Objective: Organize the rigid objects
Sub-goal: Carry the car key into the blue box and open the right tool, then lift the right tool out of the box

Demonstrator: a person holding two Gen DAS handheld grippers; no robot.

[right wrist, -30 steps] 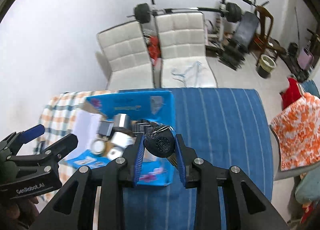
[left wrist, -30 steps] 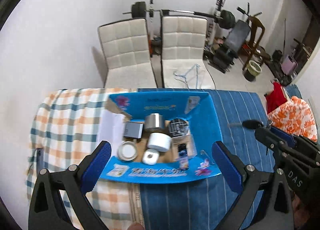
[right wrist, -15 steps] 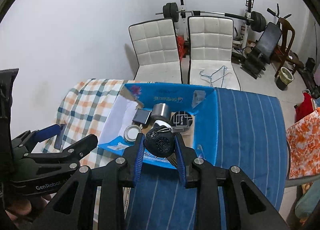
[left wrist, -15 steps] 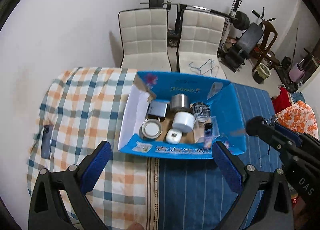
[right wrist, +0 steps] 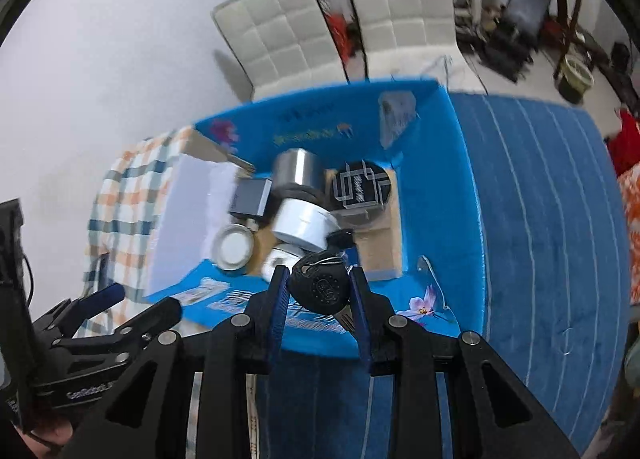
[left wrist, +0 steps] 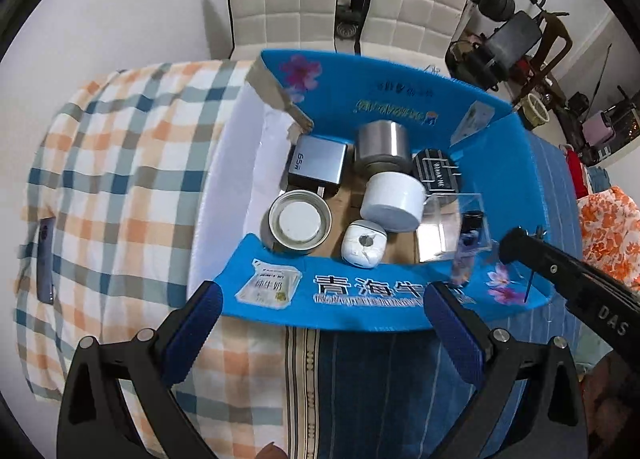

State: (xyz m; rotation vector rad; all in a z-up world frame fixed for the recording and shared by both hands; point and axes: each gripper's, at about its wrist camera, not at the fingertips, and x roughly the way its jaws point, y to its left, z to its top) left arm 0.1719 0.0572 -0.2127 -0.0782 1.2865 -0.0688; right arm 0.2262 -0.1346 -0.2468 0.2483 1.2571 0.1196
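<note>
1. From my left wrist camera, I see my left gripper (left wrist: pixel 320 335) spread wide with nothing in it. Its blue pads (left wrist: pixel 192 335) hang over the near wall of the blue box (left wrist: pixel 360 295).
2. Inside the box I see a gray charger block (left wrist: pixel 318 167), a shiny metal can (left wrist: pixel 382 145), a white tub (left wrist: pixel 394 195), a round tin (left wrist: pixel 299 222), a small white gadget (left wrist: pixel 363 244) and a black round lid (left wrist: pixel 436 175).
3. The box sits on a checked cloth (left wrist: pixel 120 179) beside a blue striped cloth (left wrist: pixel 400 387).
4. From my right wrist camera, my right gripper (right wrist: pixel 320 291) is pinching a black car key (right wrist: pixel 320 288) over the box's near wall (right wrist: pixel 320 335).
5. The key's round head faces me. Its metal blade slants down toward the right, so the key's long side is tilted.
</note>
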